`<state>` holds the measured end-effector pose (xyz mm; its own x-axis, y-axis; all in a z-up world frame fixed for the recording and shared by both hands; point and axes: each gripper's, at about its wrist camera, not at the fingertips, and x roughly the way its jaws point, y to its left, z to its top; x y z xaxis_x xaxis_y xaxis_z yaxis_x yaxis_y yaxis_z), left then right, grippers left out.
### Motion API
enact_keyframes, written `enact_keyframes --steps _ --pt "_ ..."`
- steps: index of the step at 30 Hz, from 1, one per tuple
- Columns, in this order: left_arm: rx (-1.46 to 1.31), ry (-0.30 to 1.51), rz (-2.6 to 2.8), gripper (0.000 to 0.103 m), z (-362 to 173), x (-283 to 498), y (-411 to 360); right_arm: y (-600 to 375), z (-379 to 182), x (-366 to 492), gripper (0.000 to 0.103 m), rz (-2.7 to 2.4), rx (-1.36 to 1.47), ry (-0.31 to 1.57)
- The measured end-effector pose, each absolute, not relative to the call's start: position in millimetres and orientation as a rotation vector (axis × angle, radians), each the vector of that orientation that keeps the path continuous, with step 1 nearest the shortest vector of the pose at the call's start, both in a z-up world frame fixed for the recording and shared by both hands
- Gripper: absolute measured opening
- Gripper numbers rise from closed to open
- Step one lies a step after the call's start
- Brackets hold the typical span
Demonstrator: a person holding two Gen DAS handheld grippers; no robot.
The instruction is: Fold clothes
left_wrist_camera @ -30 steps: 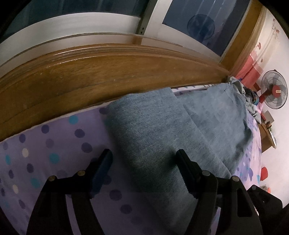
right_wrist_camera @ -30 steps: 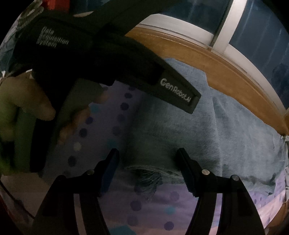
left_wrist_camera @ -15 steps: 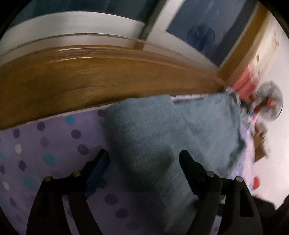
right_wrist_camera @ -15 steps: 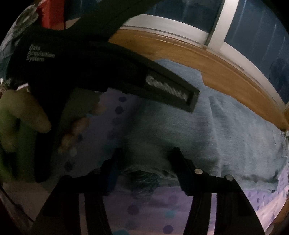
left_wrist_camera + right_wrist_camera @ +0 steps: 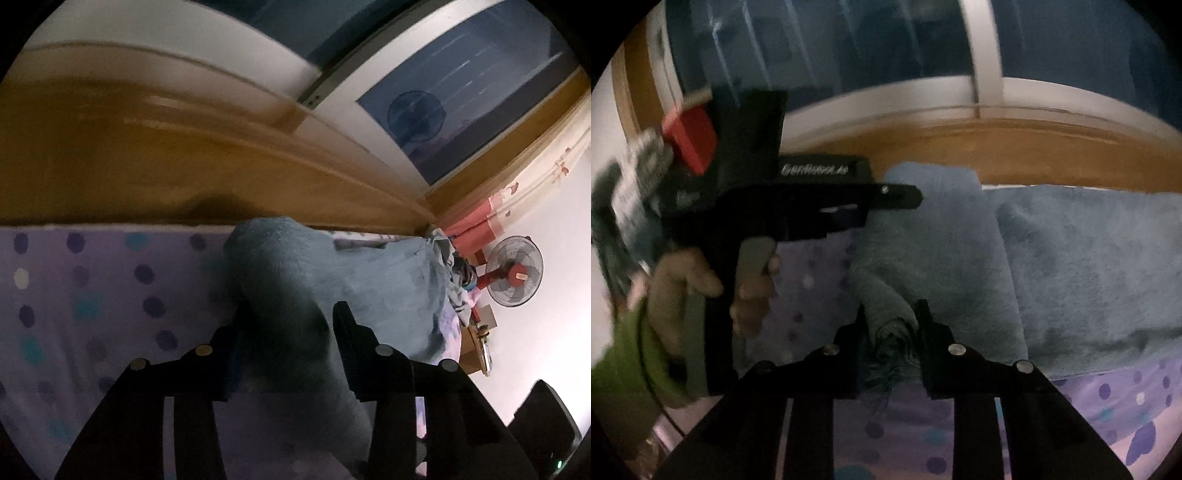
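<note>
A blue denim garment [image 5: 369, 273] lies along the far side of a purple polka-dot bed sheet [image 5: 92, 295]. My left gripper [image 5: 290, 321] is closing, and a raised fold of the denim fills the gap and is pinched between its fingers. In the right wrist view the denim [image 5: 1071, 258] spreads to the right. My right gripper [image 5: 890, 317] is closing too, with the rolled, frayed hem [image 5: 892, 332] squeezed between its pads. At the left of that view, a hand in a green sleeve [image 5: 676, 291] holds the handle of the left tool.
A wooden bed rail [image 5: 147, 155] runs just behind the denim, with a dark window [image 5: 461, 92] above it. A heap of other clothes [image 5: 452, 266] lies at the bed's far end. Beyond it stand a fan [image 5: 515, 271] and pink curtains [image 5: 480, 225].
Both pairs of jaws have narrowed from wide open onto the denim. The fabric has bunched up and lifted between them, and both views have rolled.
</note>
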<state>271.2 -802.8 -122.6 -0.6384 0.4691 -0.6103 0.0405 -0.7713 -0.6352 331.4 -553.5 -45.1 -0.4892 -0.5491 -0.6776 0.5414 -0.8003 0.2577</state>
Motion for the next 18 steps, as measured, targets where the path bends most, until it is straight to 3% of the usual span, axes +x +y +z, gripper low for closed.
enact_keyframes --steps 5,13,18 --pt "-1.16 -0.868 2.482 0.043 -97 262 -788 -518 -36 319 0.021 -2.243 1.027 -0.285" --pt "-1.14 -0.725 2.491 0.043 -67 234 -739 -478 -30 341 0.021 -2.231 1.005 -0.567" --pt "-1.165 -0.657 2.451 0.043 -67 216 -699 -455 -41 338 0.021 -2.262 1.018 -0.614"
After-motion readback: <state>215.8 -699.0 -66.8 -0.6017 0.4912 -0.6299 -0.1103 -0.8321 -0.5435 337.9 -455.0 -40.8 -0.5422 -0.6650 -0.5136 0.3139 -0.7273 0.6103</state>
